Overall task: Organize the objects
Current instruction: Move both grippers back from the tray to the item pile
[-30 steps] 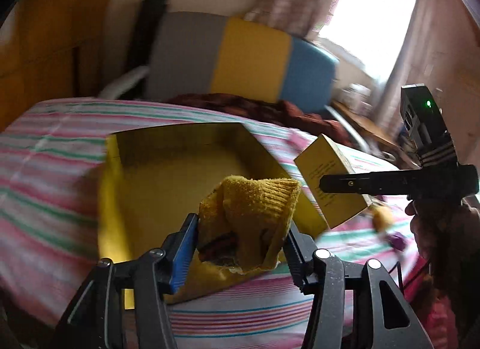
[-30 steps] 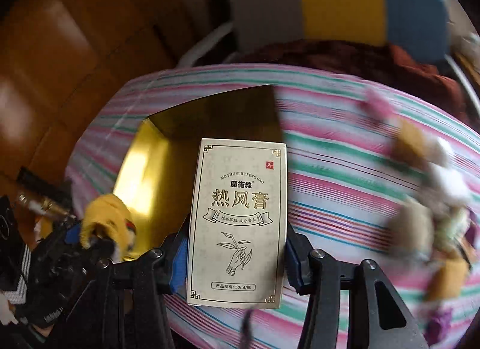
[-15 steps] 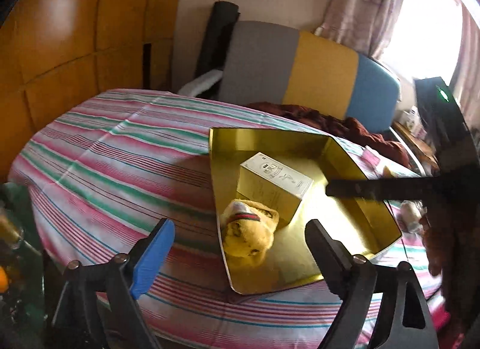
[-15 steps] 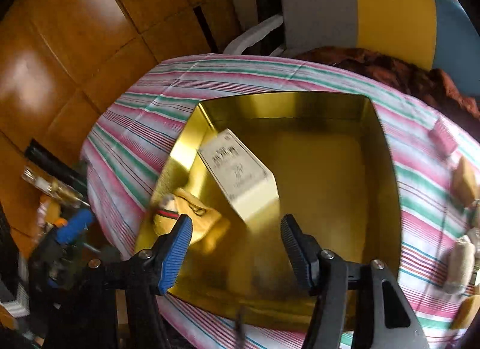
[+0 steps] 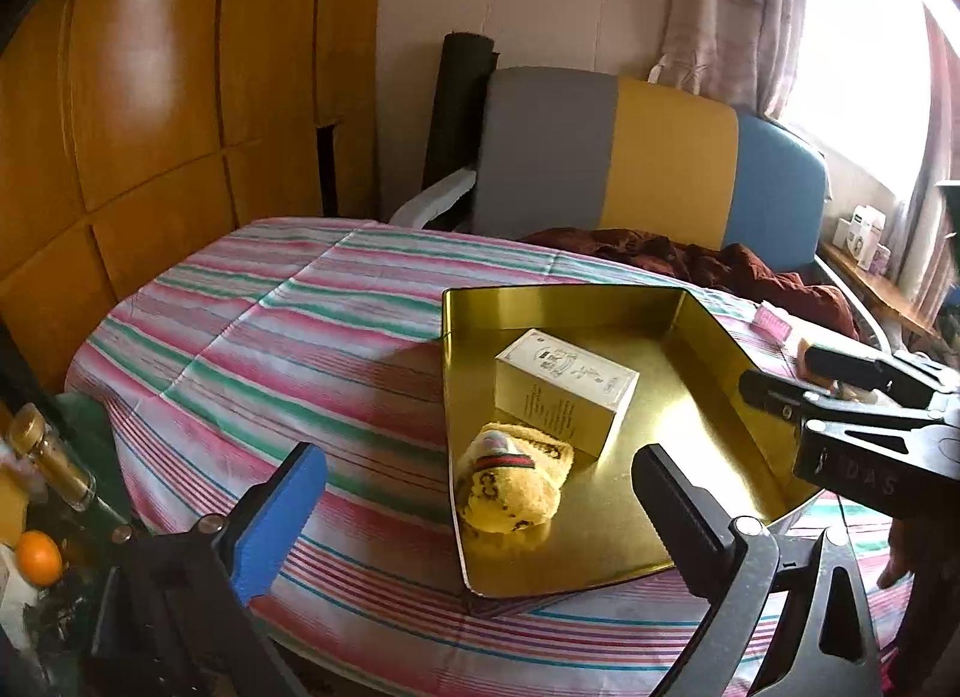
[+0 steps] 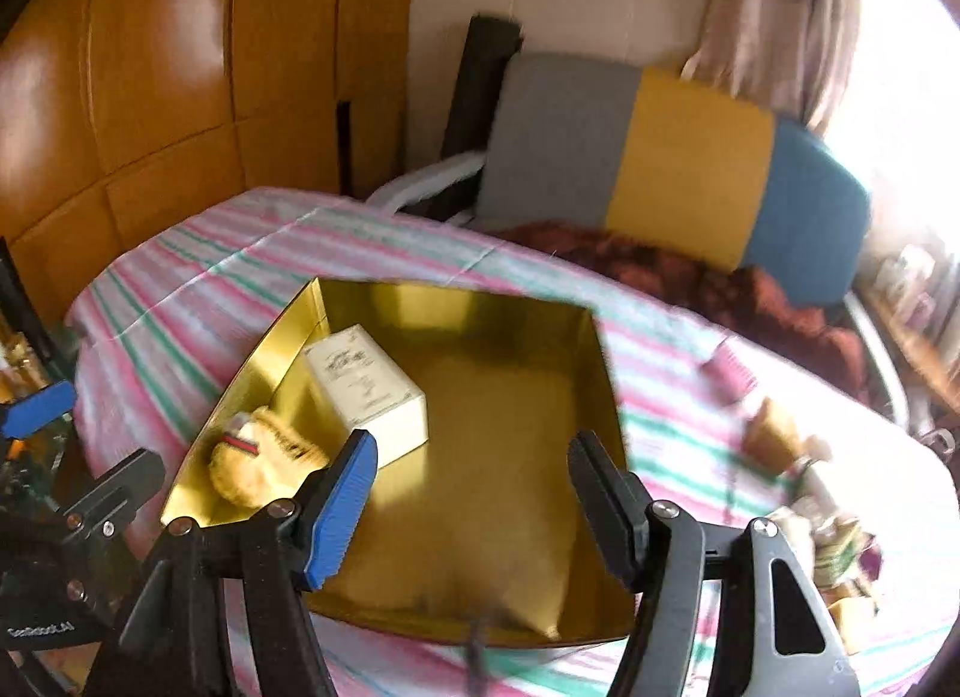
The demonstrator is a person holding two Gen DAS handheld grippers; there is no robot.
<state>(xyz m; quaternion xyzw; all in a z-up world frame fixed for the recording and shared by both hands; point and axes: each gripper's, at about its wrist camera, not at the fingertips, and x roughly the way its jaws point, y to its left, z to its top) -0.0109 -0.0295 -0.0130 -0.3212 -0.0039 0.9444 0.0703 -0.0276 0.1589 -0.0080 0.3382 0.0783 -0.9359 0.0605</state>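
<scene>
A gold metal tray [image 5: 564, 301] sits on the striped tablecloth. Inside it lie a cream printed box [image 5: 564, 391] and, in front of the box, a yellow knitted sock [image 5: 516, 487]. My left gripper [image 5: 480, 475] hovers in front of the tray with its jaws opening wide and nothing between them. My right gripper [image 6: 471, 445] hangs over the tray's [image 6: 456, 307] near side, its jaws opening too and gripping nothing. The box [image 6: 366, 385] and sock [image 6: 264, 457] lie to its left. Each gripper shows at the edge of the other's view.
A chair with a grey, yellow and blue back [image 5: 654, 157] stands behind the table, with a brown cloth [image 5: 690, 259] on its seat. Several small items [image 6: 804, 493] lie on the cloth right of the tray. A bottle [image 5: 54, 457] and an orange [image 5: 37, 556] sit low at the left.
The left gripper let go of the sock and the right let go of the box; both now lie in the tray. Both grippers drew back and their jaws widened.
</scene>
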